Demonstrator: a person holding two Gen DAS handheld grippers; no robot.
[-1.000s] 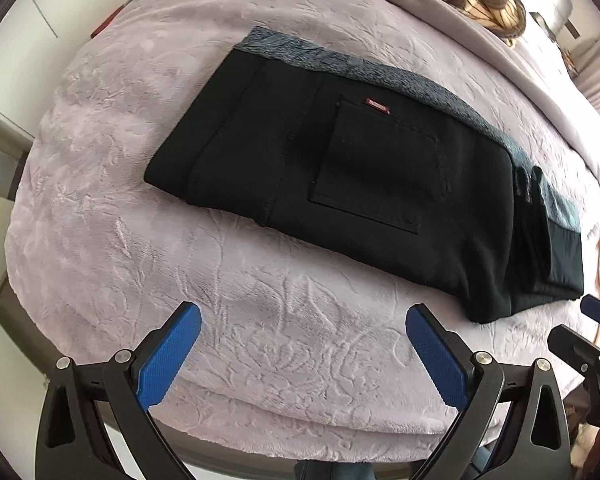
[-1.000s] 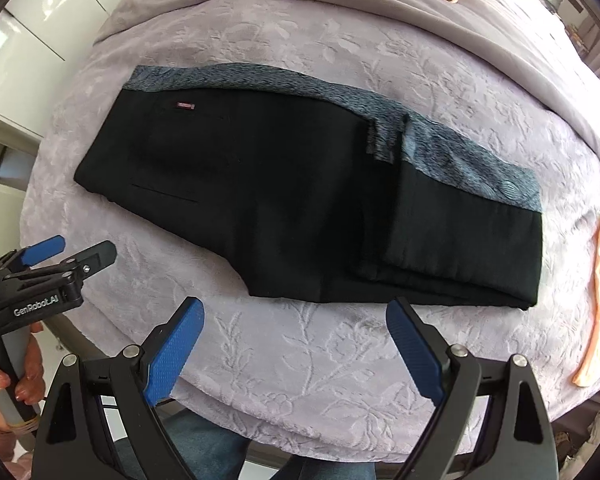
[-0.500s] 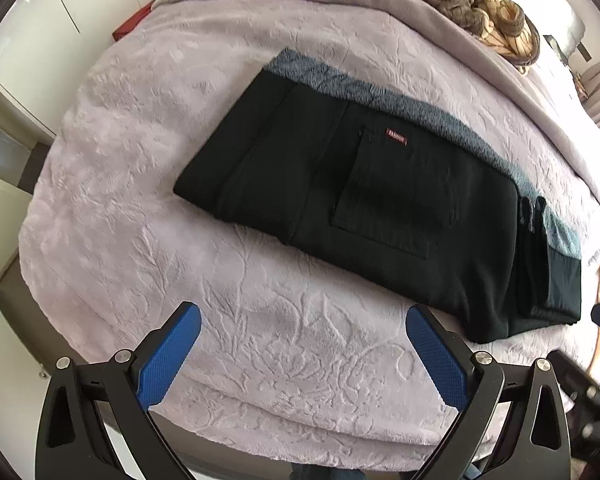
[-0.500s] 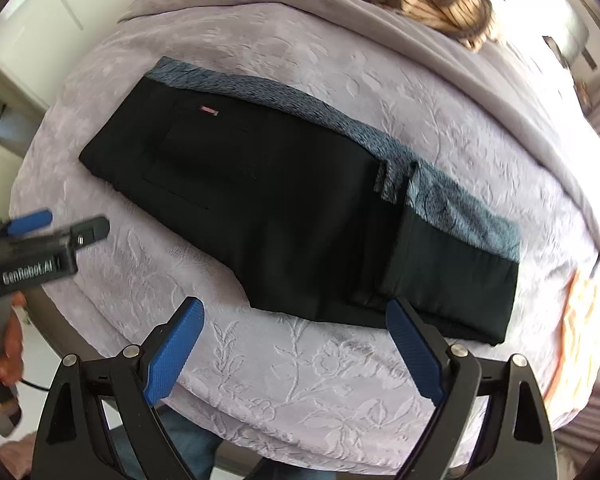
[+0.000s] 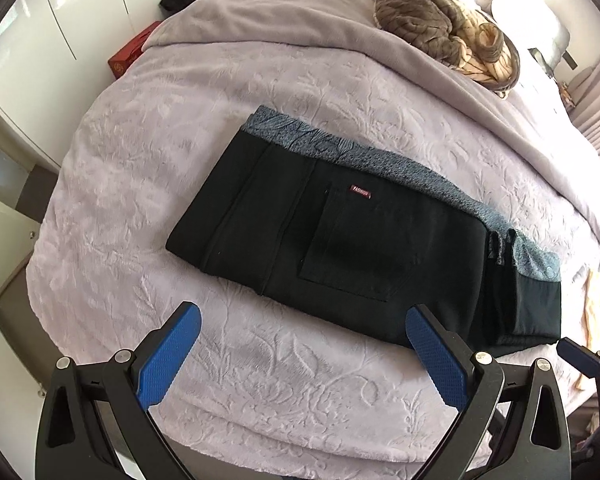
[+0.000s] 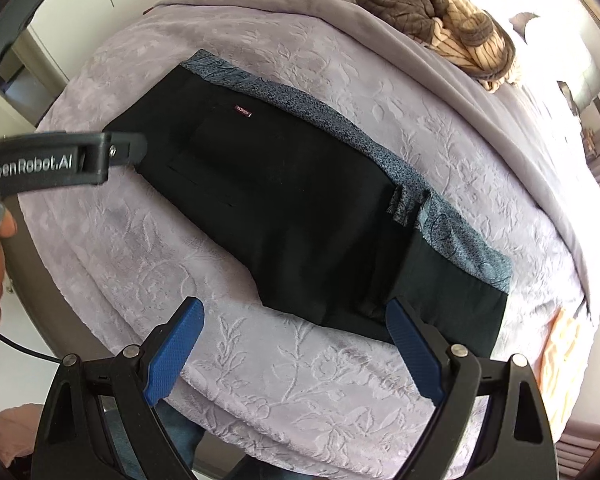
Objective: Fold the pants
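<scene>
Black pants [image 5: 340, 240] with a grey-blue patterned band along the far edge lie folded flat on the lilac bedspread [image 5: 260, 380]. A small red label sits above the back pocket. Seen from the right wrist, the same pants [image 6: 292, 216] stretch diagonally across the bed. My left gripper [image 5: 300, 354] hangs open above the near edge of the bed, short of the pants, with nothing between its blue pads. My right gripper [image 6: 294, 350] is open too, over the near hem, and holds nothing. The left gripper's body [image 6: 60, 160] crosses the left side of the right wrist view.
A brown and beige bundle of cloth [image 5: 448, 32] lies at the far end of the bed on a grey blanket [image 5: 300, 20]. White cupboards [image 5: 40, 40] and a red box [image 5: 130, 54] stand to the left. A pale orange cloth [image 6: 564, 356] lies at the right edge.
Both grippers have drawn back and up from the bed, so the pants look smaller and farther off. The left gripper has risen across the right wrist view. The pants have not moved.
</scene>
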